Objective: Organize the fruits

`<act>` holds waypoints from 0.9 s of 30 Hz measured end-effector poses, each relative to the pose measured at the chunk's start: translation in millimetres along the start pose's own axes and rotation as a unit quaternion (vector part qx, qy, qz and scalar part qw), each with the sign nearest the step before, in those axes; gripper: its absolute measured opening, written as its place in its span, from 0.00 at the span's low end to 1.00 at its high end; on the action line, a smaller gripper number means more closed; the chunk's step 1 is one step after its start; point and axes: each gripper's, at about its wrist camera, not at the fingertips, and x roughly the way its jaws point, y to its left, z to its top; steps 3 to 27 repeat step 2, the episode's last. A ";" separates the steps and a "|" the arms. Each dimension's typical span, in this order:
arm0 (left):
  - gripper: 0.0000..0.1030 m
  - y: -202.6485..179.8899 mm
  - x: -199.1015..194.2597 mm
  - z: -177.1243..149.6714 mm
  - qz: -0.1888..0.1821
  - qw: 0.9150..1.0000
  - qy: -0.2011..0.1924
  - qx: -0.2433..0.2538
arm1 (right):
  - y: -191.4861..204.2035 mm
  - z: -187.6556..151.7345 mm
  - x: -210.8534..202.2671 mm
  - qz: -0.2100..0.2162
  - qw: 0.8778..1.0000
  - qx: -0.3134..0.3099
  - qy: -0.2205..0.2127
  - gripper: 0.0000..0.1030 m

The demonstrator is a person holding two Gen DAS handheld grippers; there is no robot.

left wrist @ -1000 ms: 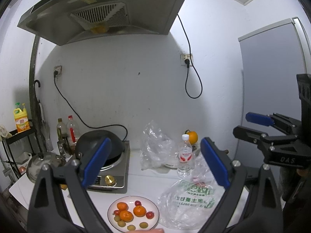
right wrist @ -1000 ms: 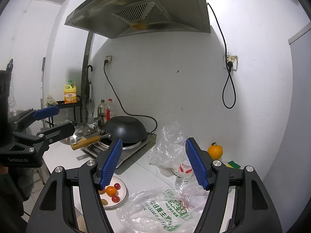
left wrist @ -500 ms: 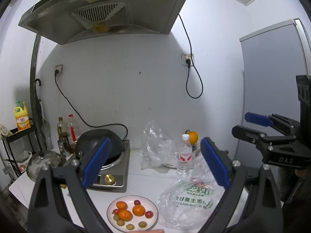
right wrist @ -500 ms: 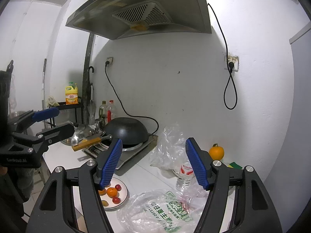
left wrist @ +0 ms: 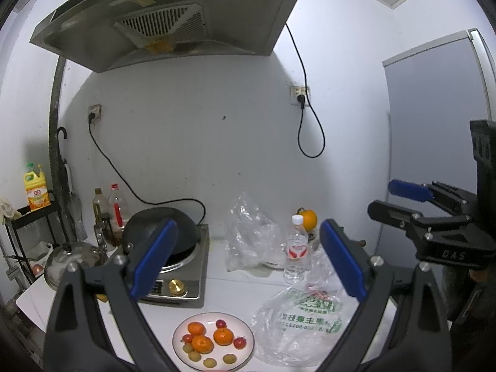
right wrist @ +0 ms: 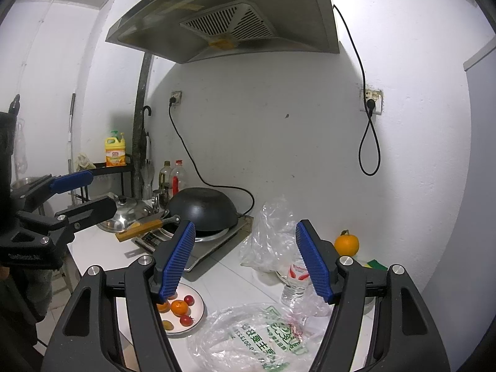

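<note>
A white plate (left wrist: 245, 334) on the counter holds small oranges (left wrist: 223, 336), red cherry tomatoes and pale green fruits; in the right wrist view the same plate (right wrist: 198, 310) is partly hidden behind a finger. Beside it lies a clear plastic bag with green print (left wrist: 307, 319). A larger orange (left wrist: 309, 219) sits at the back by the wall. My left gripper (left wrist: 248, 260) hovers open well above the plate, nothing between its blue pads. My right gripper (right wrist: 245, 260) is open too, above the printed bag (right wrist: 257, 334).
An induction cooker with a black wok (left wrist: 164, 232) stands at left, bottles (left wrist: 116, 204) and a steel lid (left wrist: 71, 260) behind it. A water bottle (left wrist: 296, 248) and a crumpled clear bag (left wrist: 251, 232) stand mid-counter. A range hood (left wrist: 167, 21) hangs overhead; a grey door is at right.
The view in both cameras has shifted very slightly; the plate sits a touch lower in the right wrist view. Both grippers stay open and hold nothing.
</note>
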 end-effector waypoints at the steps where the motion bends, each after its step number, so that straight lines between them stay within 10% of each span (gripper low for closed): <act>1: 0.92 -0.5 0.3 -0.2 0.002 1.000 -0.001 -0.001 | 0.2 0.2 0.5 0.001 1.000 0.000 0.000 0.69; 27: 0.92 0.0 1.5 -0.8 0.004 1.000 0.000 -0.002 | 0.2 0.1 1.4 0.001 1.000 0.000 0.000 0.69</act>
